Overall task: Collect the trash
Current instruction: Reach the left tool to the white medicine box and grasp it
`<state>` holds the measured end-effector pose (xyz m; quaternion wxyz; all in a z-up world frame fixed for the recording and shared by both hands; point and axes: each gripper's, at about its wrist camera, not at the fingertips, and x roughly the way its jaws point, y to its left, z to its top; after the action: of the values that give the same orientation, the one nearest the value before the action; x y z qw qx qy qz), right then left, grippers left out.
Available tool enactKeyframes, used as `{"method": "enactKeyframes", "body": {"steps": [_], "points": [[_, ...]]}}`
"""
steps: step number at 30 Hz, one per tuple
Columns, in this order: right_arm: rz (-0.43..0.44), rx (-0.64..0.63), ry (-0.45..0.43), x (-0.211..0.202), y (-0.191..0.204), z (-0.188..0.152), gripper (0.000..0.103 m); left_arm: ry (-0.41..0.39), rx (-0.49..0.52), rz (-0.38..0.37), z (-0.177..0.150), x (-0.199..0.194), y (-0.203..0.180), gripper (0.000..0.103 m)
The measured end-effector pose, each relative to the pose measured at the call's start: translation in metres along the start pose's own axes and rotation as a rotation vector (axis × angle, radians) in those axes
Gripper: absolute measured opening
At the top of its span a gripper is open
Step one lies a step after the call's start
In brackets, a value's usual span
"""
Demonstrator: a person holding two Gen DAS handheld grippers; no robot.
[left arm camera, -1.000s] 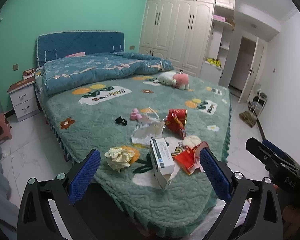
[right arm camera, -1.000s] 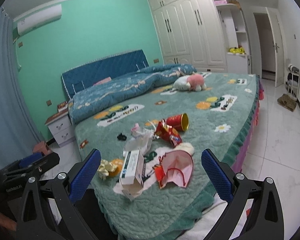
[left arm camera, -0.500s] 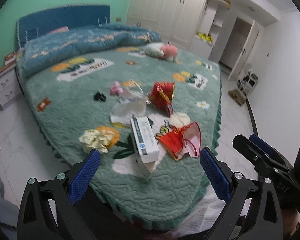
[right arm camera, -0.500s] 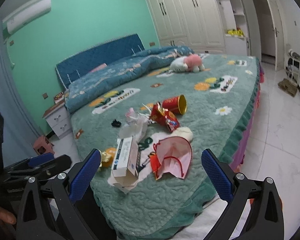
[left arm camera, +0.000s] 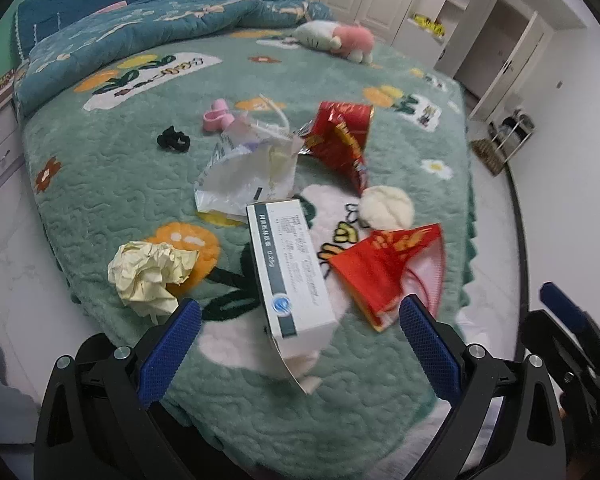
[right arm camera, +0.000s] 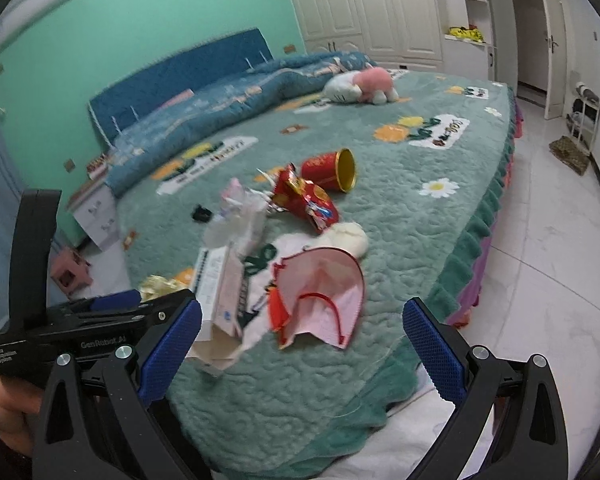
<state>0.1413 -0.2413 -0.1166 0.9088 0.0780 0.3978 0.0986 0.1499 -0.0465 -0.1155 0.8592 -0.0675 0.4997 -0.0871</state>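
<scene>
Trash lies on the green bed cover (left arm camera: 100, 184). A white and teal box (left arm camera: 290, 270) sits nearest, its end between my open left gripper (left arm camera: 300, 336) fingers. A crumpled yellow paper (left arm camera: 150, 274) lies to its left, a torn red and pink bag (left arm camera: 392, 270) to its right. Behind are a clear wrapper (left arm camera: 244, 168), a red snack bag (left arm camera: 340, 150) and a white ball (left arm camera: 386, 206). My right gripper (right arm camera: 302, 342) is open and empty, just in front of the red and pink bag (right arm camera: 320, 292) and the box (right arm camera: 220, 292). A red cup (right arm camera: 332, 170) lies on its side.
A plush toy (left arm camera: 332, 38) and a folded blue quilt (left arm camera: 160, 28) lie at the far end of the bed. A black hair tie (left arm camera: 173, 141) and a pink item (left arm camera: 216, 120) lie mid-bed. A nightstand (right arm camera: 98, 216) and pink stool (right arm camera: 70, 272) stand left; white floor (right arm camera: 560, 240) is to the right.
Both grippers have moved forward and down toward the trash at the bed's near edge. The box now reaches between the left fingers. Both stay open.
</scene>
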Motion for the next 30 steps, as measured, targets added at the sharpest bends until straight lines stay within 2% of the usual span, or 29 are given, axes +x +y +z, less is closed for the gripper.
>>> {"method": "enactKeyframes", "body": {"steps": [9, 12, 16, 24, 30], "points": [[0.042, 0.019, 0.042, 0.025, -0.002, 0.006, 0.098, 0.069, -0.011, 0.022, 0.010, 0.038, 0.007, 0.097], [0.044, 0.038, 0.052, 0.032, -0.007, 0.008, 0.098, 0.104, -0.009, 0.013, 0.011, 0.050, 0.010, 0.078], [0.046, 0.063, 0.066, 0.041, -0.013, 0.010, 0.098, 0.138, -0.020, -0.008, 0.013, 0.062, 0.012, 0.070], [0.047, 0.082, 0.094, 0.059, -0.017, 0.013, 0.099, 0.168, -0.003, -0.020, 0.015, 0.075, 0.015, 0.046], [0.059, 0.081, 0.127, 0.077, -0.018, 0.015, 0.099, 0.161, 0.023, -0.031, 0.014, 0.067, 0.020, 0.045]]}}
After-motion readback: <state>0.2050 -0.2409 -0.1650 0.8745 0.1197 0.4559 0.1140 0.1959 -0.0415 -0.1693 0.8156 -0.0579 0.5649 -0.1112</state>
